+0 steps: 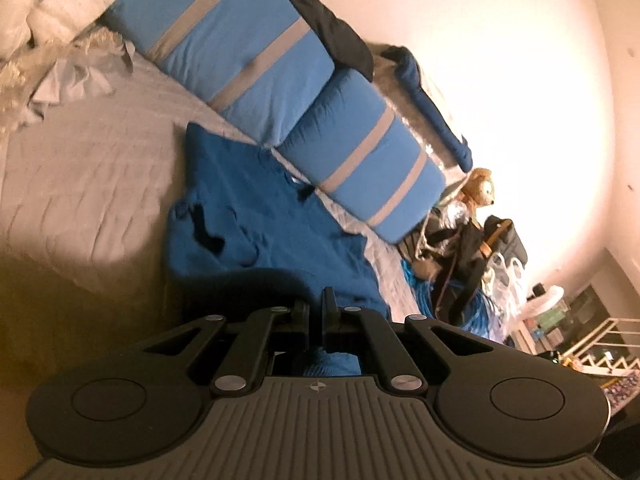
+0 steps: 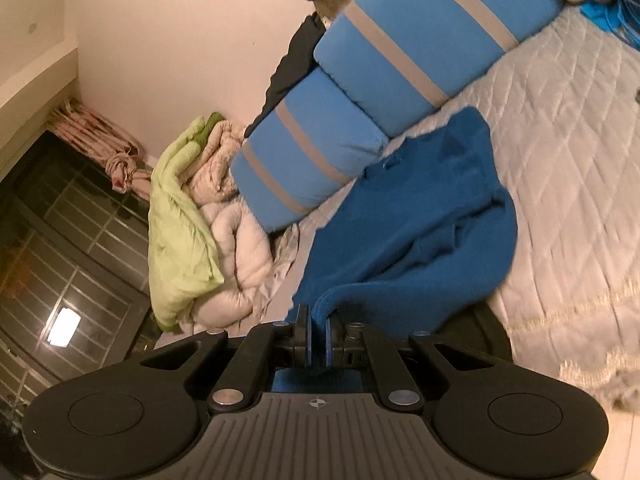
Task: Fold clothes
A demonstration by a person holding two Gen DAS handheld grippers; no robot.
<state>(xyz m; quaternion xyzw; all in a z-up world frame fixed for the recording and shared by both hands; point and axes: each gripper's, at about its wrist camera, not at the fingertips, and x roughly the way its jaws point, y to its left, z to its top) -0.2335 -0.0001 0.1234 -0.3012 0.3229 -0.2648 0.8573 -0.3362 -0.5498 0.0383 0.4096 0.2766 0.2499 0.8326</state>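
Observation:
A dark blue knit garment (image 1: 256,216) lies rumpled on the grey quilted bed (image 1: 80,176), its far end against the striped pillows. My left gripper (image 1: 318,308) is shut on the garment's near edge, with blue fabric showing under the fingers. In the right wrist view the same garment (image 2: 420,216) stretches from the pillows to my right gripper (image 2: 318,332), which is shut on a rolled fold of its near edge. Both grippers hold the cloth just above the bed.
Two blue pillows with grey stripes (image 1: 240,60) (image 2: 400,60) lie along the bed's head. Dark clothes (image 1: 332,28) lie behind them. A green and white duvet pile (image 2: 192,224) sits at one side, a teddy bear (image 1: 478,192) and bags at the other.

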